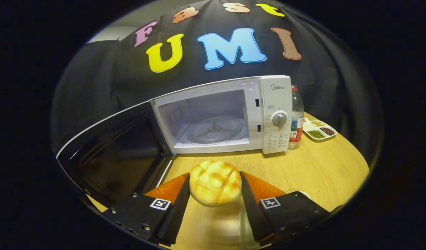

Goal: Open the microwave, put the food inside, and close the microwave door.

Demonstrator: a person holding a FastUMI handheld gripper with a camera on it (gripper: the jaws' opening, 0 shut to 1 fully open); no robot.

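Over round wooden table point(303, 170), gripper point(215, 189) clamped on golden crusty bread bun point(215, 183), white microwave point(233, 114) door point(112, 152) swung open left, far ahead; next up, easing onto glass turntable point(214, 130).

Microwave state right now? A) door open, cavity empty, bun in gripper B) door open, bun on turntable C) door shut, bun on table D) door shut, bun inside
A: the microwave door hangs open, the turntable is bare, and the gripper is shut on the bun.
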